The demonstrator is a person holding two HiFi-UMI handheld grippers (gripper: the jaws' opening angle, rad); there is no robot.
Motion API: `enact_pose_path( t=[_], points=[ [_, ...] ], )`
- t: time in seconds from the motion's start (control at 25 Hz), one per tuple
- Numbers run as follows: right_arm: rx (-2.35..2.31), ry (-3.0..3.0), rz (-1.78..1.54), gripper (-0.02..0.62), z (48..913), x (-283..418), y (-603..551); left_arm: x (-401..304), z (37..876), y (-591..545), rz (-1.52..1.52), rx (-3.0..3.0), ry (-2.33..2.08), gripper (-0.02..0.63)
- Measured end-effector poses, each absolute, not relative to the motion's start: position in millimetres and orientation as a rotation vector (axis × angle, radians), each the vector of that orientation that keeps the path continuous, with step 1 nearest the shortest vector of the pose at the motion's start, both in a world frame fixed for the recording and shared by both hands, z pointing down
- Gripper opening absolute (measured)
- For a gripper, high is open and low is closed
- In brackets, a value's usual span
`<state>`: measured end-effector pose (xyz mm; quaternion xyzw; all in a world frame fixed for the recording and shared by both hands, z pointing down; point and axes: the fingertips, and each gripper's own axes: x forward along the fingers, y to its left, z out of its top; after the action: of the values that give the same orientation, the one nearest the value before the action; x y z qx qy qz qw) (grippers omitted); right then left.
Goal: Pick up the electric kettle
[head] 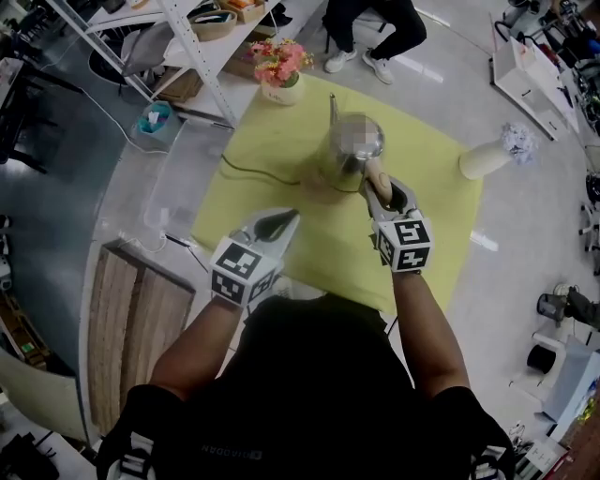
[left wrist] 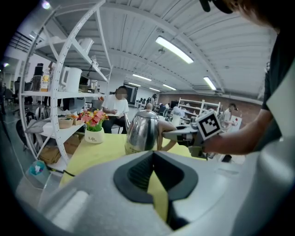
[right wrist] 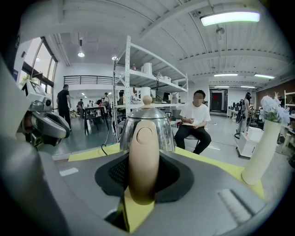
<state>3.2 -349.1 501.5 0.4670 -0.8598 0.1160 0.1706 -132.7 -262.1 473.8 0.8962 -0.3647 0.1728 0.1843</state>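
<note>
**Grip on: right gripper (head: 380, 190) has electric kettle (head: 339, 167) by the handle, left gripper (head: 277, 223) empty**

Clock read on the head view, from table ctr.

The table (head: 441, 220), under a yellow cloth, fills the middle of the floor. A white shelf rack (head: 202, 56) stands off its 10–11 o'clock corner. A seated person (head: 375, 28) is beyond the 12 o'clock edge. A wooden top (head: 131, 319) lies at 8 o'clock, off the cloth.

The electric kettle is polished steel, w/ a thin spout pointing to 12 and a beige handle facing 6. It is just past ctr toward 12. Can't tell whether its bottom touches the cloth.

A tall white vase (head: 486, 159) w/ pale blooms stands at 3 o'clock near the cloth's edge, well apart from the kettle. A small white flower pot (head: 281, 91) w/ pink & orange blooms sits at the 11 o'clock corner.

The right gripper is at 5 o'clock of the kettle, jaws clamped on the beige handle, one per flank. Its own view shows the handle upright btwn the pads, kettle body straight ahead.

The left gripper is at 7 o'clock, near the kettle but not touching. Its jaws are drawn together at the tips w/ nothing btwn them, only yellow cloth below.

A black cord (head: 251, 172) runs over the cloth from the kettle's foot toward the 9 o'clock edge.
</note>
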Motion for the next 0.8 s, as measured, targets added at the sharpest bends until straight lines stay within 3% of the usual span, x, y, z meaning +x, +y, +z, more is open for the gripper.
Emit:
enact_pose_path(
  t=[0.8],
  points=[
    [1.469,-2.371,0.344,0.107,511,85,-371,-91,487,-272,0.522,2.52,-1.006,0.002]
  ],
)
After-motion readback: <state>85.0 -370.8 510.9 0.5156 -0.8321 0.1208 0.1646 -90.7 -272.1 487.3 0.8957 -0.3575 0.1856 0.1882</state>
